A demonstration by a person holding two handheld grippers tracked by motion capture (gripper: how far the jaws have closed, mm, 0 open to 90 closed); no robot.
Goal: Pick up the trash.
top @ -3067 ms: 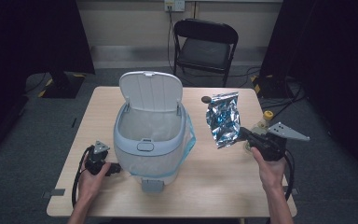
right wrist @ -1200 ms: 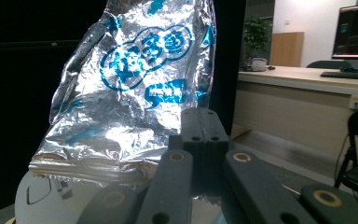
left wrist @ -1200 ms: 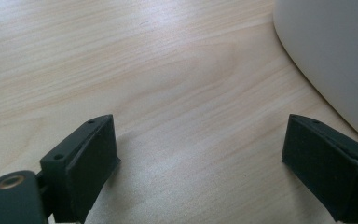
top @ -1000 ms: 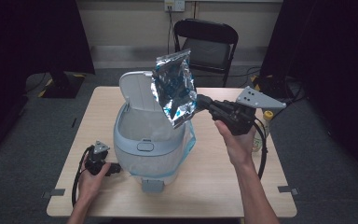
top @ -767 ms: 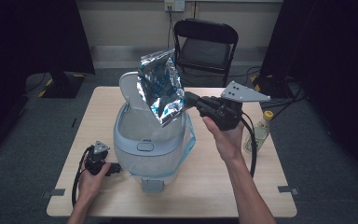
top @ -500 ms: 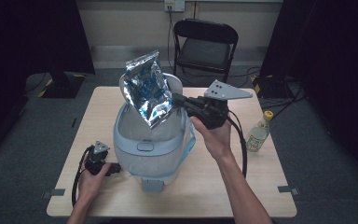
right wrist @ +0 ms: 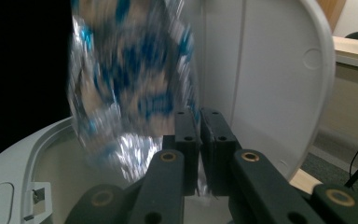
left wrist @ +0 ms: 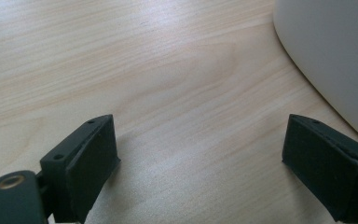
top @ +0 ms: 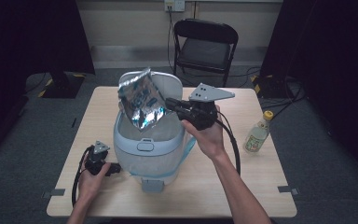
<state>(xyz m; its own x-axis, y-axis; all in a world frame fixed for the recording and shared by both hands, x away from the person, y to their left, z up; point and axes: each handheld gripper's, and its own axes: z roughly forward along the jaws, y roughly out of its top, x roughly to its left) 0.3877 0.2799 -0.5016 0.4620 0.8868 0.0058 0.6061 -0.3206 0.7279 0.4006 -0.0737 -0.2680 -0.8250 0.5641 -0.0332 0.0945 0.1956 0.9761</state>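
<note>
A crinkled silver and blue foil bag hangs over the open mouth of a pale blue-white pedal bin, in front of its raised lid. My right gripper reaches in from the right and is shut on the bag's edge. In the right gripper view the bag is blurred, its edge pinched in my right gripper; the jaws have just been opening slightly with the foil still between them. My left gripper rests on the table left of the bin, open and empty.
A small plastic bottle with a yellow cap stands on the wooden table at the right. The bin's wall curves close past the left gripper. A black folding chair stands behind the table.
The right gripper has carried the foil bag leftward from the table's right side to above the bin's opening and slightly down. The left gripper has stayed put.
</note>
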